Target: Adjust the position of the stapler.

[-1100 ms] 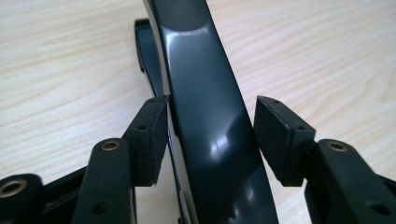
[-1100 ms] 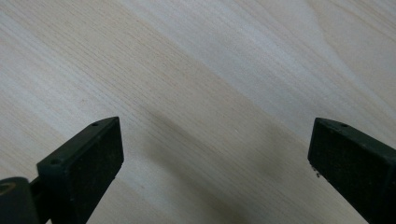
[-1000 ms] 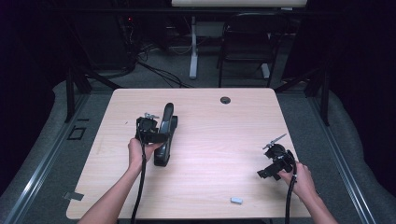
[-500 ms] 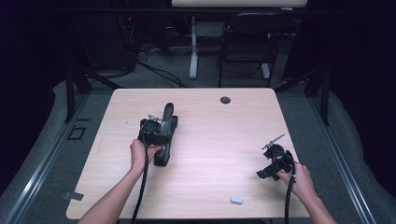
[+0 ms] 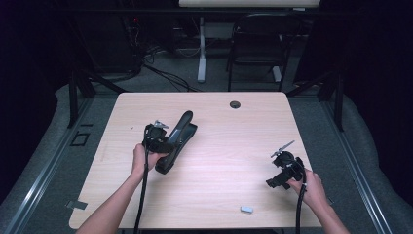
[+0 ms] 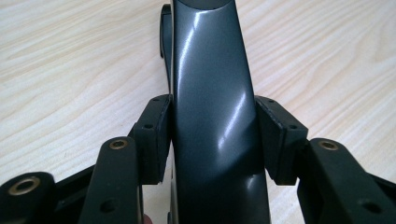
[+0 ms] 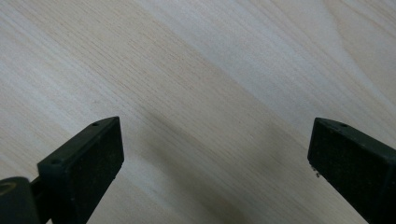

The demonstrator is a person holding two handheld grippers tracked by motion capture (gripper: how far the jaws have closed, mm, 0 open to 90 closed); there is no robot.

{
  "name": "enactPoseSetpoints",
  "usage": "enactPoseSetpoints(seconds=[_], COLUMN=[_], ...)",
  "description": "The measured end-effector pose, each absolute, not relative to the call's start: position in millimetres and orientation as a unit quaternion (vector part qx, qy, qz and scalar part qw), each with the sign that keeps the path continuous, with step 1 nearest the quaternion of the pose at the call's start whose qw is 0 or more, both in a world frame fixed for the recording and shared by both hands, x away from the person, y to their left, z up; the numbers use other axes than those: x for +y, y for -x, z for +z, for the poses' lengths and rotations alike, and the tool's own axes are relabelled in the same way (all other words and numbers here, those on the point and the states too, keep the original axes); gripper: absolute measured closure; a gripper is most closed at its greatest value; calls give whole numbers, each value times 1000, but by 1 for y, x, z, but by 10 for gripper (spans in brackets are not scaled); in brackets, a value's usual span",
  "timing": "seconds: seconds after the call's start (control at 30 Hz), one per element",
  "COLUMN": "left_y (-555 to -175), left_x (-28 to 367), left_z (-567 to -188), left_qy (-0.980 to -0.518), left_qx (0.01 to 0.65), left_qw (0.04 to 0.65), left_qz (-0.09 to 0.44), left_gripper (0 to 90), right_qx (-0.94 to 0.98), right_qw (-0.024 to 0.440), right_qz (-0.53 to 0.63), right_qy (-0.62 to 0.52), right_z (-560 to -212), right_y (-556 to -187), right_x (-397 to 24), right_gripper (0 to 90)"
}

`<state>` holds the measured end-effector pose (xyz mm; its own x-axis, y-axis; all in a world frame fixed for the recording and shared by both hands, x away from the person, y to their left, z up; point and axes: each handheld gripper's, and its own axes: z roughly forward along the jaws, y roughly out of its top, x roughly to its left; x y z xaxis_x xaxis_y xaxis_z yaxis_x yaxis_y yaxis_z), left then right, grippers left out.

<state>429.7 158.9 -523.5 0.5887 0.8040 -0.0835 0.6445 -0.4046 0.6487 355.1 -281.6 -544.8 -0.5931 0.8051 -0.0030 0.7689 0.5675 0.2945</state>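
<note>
Large dark grey stapler (image 5: 175, 141) sits on the light wood bench (image 5: 224, 161), left of centre, lying diagonally with its raised arm end pointing away toward the far edge. Left gripper (image 5: 163, 141) is at the stapler's near half, held in the person's left hand (image 5: 141, 161); in the left gripper view its jaws have just been closing and both pads (image 6: 156, 135) now sit against the two sides of the stapler's glossy top arm (image 6: 215, 121), about half open in width, clamped on it. Stapler base looks to be on the bench in the high view; cannot tell if it is lifted at all. Right gripper (image 5: 275, 176) is well apart, near the right front of the bench, in the right hand (image 5: 309, 187), grey plate on top sticking up. In the right gripper view its jaws stand wide apart with bare wood (image 7: 210, 102) between them, nothing held. Small pale block, maybe a staple box (image 5: 247, 209), lies near the front edge, between the two arms but closer to the right one. Round cable grommet (image 5: 235, 104) at the far edge of the bench.
</note>
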Motion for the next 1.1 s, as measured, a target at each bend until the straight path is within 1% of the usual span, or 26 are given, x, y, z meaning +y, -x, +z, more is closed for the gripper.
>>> enactPoseSetpoints(seconds=[0.13, 0.27, 0.47, 0.77, 1.1], left_y=[-430, -430, -429, -426, -422], left_x=[161, 162, 163, 162, 157], left_z=[-524, -523, -523, -524, -525], left_qy=[-837, -843, -852, -864, -878], left_qx=[422, 408, 392, 354, 315], left_qw=[330, 332, 332, 340, 346], left_qz=[115, 108, 105, 111, 101], left_gripper=[501, 504, 509, 516, 517], right_qx=[884, 883, 886, 885, 885], right_qw=[60, 64, 57, 60, 48], right_qz=[130, 130, 135, 132, 138], right_qy=[-446, -447, -441, -443, -442], right_z=[-546, -547, -546, -547, -547], right_y=[-356, -356, -355, -354, -355], right_x=[-283, -285, -281, -280, -280], right_gripper=[30, 30, 30, 30, 30])
